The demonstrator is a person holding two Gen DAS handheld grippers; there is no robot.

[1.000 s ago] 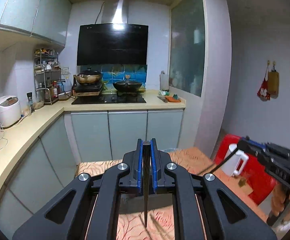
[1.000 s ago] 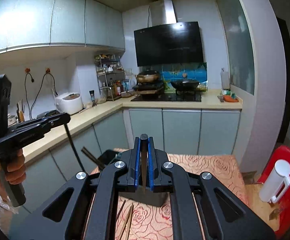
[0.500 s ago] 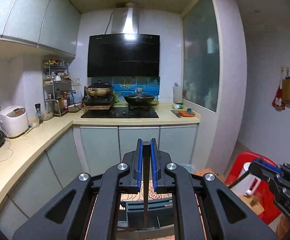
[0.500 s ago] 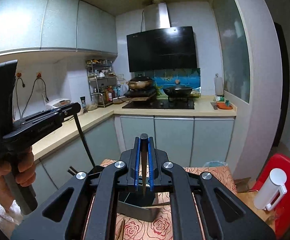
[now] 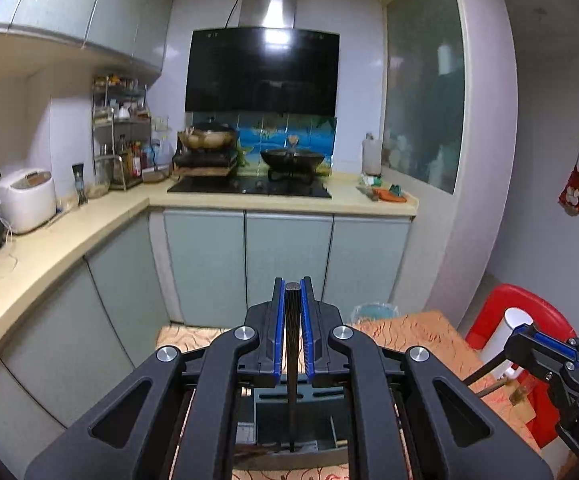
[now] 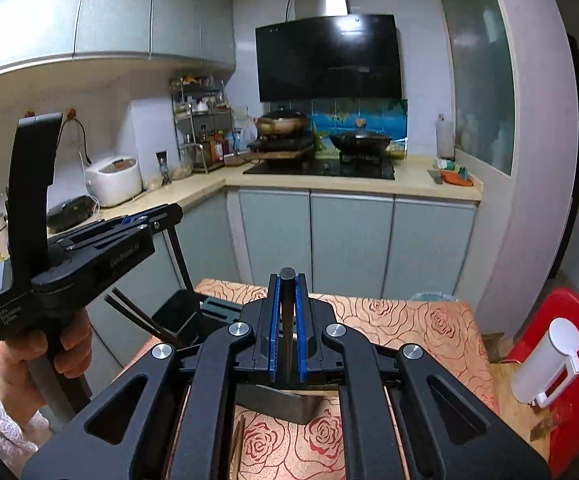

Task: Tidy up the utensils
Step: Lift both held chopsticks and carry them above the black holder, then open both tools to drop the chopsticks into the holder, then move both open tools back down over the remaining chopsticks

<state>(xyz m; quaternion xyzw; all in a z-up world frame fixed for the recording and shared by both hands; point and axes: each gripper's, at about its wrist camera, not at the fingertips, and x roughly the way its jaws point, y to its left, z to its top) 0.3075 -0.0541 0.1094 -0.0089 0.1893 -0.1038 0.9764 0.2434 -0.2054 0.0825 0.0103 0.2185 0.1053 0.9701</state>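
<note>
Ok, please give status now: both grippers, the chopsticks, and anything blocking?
Left gripper shut on dark chopstick, tip over black utensil holder. Right gripper shut on second chopstick. Nothing seen blocking.

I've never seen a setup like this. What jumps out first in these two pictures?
Each view is filled at the bottom by a black gripper with blue-lined jaws shut on a dark chopstick: the left gripper holds its chopstick over a dark utensil holder on the rose-patterned tablecloth. Behind, a glossy black range hood hangs over two pans on the stove. A red chair stands at far right.
</note>
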